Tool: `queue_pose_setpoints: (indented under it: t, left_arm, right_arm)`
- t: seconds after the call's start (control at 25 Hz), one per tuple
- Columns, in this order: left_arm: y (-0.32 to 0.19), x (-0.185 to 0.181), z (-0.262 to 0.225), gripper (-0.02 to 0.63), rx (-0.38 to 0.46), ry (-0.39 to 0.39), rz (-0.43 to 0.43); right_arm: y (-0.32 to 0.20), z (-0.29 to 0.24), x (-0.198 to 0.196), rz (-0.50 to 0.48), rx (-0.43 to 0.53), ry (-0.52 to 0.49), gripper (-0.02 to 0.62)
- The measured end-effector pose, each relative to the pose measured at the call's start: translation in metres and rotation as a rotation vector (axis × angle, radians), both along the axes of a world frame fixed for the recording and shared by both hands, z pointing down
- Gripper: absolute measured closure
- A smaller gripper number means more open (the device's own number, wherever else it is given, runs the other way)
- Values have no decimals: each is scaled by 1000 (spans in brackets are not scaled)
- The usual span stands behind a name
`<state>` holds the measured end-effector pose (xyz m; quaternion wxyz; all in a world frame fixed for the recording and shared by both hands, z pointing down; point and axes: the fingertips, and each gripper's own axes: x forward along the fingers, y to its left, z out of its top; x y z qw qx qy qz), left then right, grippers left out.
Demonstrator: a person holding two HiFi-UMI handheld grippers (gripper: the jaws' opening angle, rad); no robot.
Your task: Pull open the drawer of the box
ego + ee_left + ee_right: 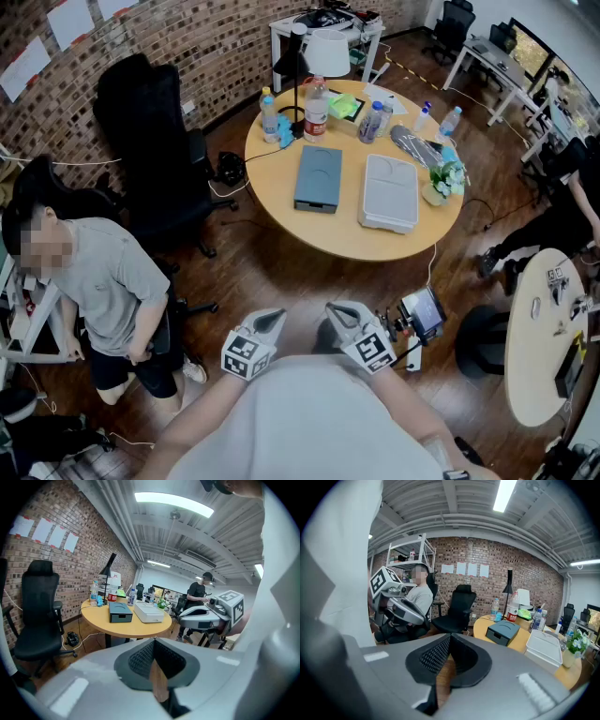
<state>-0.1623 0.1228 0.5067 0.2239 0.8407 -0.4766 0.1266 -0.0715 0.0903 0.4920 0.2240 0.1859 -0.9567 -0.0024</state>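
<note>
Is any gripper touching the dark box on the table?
No: the left gripper and right gripper are far from the box.

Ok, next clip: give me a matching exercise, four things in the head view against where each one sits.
Things:
1. grey drawer box
2. white box
3. potted plant
4. black office chair

Places:
A. off the table, beside the brick wall
B. at the table's right edge
C. on the table, left of the white box
D. on the table, between the grey drawer box and the potted plant

Pairs: 1-C, 2-D, 3-B, 4-A.
</note>
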Motion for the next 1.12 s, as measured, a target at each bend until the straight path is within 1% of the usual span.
queue_pose_setpoints:
  t: [0.12,0.28,0.48,0.68,0.88,1.12]
  left_arm:
    - [-31,16,-1,600,14,-6,3]
    - [-71,32,-1,600,11,-25,8]
    - [-110,55,-1,600,-1,-43,9]
    - [-139,73,-5,600,0,-85,-18]
    - [-150,80,-5,600,-9,-124,-47]
    - [-149,88,-1,600,-28,-180,-27]
  right_arm:
    - [-31,-3,13,-10,11,9,590]
    - [-69,-6,26,-16,8,-40,591]
    - [-102,0,55,-16,-11,-24,590]
    - [-129,-4,75,-36,-13,-53,590]
    - [-142,-9,76,-73,-3,-76,591]
    - [-147,-7,76,-88,-14,-78,591]
